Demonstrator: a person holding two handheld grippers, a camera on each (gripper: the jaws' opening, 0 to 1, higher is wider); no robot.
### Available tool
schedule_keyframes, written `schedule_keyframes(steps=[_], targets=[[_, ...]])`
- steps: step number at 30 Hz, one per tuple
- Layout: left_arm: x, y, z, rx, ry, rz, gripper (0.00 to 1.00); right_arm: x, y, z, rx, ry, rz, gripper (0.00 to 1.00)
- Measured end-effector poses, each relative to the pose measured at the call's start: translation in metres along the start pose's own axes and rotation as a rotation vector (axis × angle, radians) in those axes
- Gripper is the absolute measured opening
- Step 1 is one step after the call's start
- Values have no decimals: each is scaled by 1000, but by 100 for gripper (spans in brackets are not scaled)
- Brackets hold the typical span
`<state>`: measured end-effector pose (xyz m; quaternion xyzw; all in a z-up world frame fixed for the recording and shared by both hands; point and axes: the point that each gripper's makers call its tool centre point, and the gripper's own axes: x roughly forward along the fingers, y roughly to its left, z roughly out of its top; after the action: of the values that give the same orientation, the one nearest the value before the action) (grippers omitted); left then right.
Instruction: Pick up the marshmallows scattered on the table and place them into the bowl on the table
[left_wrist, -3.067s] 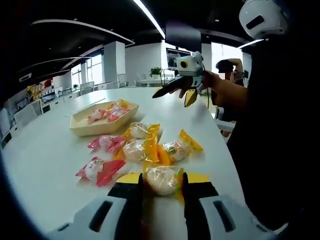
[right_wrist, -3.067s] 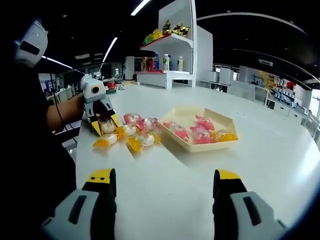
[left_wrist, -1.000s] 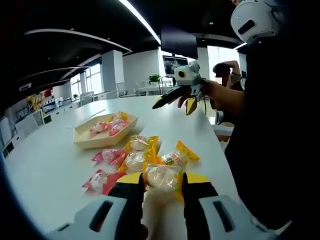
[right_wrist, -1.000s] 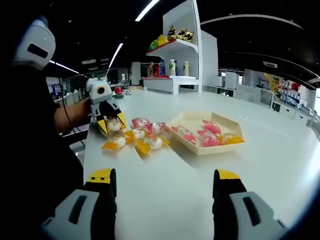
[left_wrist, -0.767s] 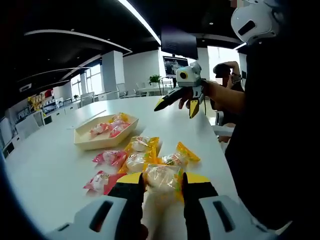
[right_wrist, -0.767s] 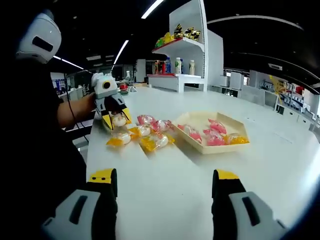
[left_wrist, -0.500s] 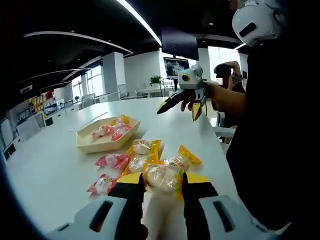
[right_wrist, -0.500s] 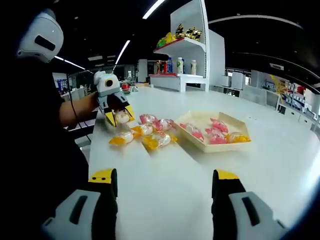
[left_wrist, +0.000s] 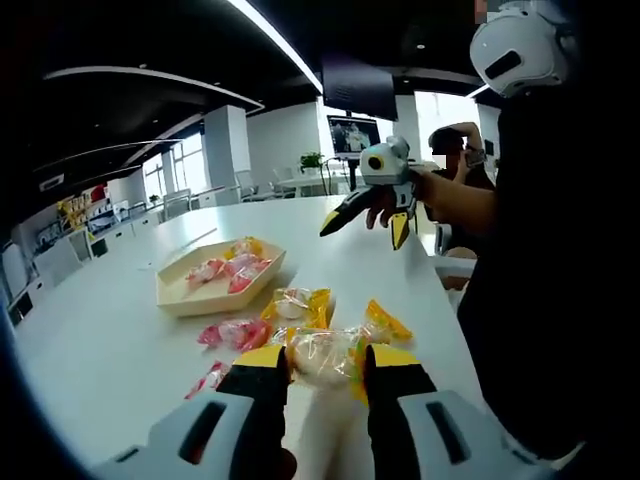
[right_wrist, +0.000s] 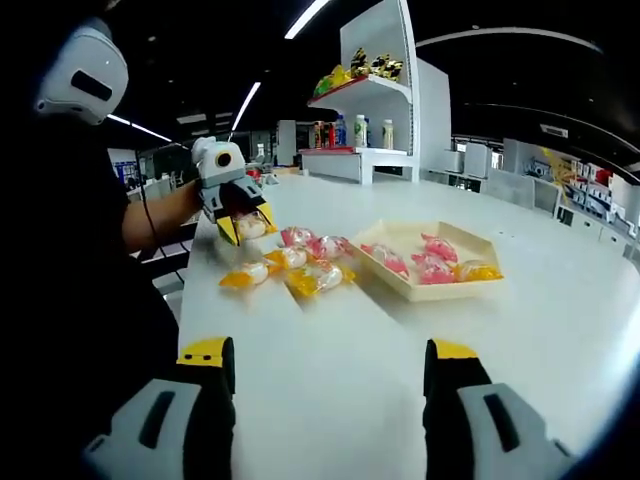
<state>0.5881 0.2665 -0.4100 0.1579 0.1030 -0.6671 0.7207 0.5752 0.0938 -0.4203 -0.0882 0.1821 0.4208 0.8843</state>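
My left gripper (left_wrist: 320, 368) is shut on a yellow-wrapped marshmallow (left_wrist: 322, 352) and holds it above the white table. In the right gripper view the same left gripper (right_wrist: 248, 229) hangs at the left, over the loose sweets, with that marshmallow (right_wrist: 251, 226) between its jaws. A beige bowl (left_wrist: 186, 293) holds pink and yellow marshmallows. Near it lie a yellow marshmallow (left_wrist: 297, 303), a pink one (left_wrist: 233, 333) and another yellow one (left_wrist: 386, 323). My right gripper (right_wrist: 325, 372) stands open and empty over the bare table, well short of the bowl (right_wrist: 415, 288). It appears raised and open (left_wrist: 362, 230) in the left gripper view.
The person in dark clothes stands along the table's near edge (right_wrist: 185, 300), with a hand (left_wrist: 440, 190) on the right gripper. A white shelf (right_wrist: 372, 110) with bottles and snacks stands behind the table. Bare tabletop (right_wrist: 330, 330) stretches between my right gripper and the sweets.
My left gripper has risen off the table with the yellow marshmallow held in it, and the loose sweets now sit lower and farther away. The right gripper stays open, nearly still.
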Motion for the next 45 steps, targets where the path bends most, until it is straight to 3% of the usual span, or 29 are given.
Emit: schedule_keyframes(steps=[9,12,18,45], targets=[[5,6,6,3,-1,7,31,-1,-1,-2,-1,8,-5,76],[8,14,6,-1,16,33,31,-2,-1,-1,0,9,-8,76],[7,23,12,-24,-10,65,31,-1,-2,-1,1,9,-12,76],[21,48,18,-58,-11,139,31,-9,-13,-2,23,-17,-71,76]])
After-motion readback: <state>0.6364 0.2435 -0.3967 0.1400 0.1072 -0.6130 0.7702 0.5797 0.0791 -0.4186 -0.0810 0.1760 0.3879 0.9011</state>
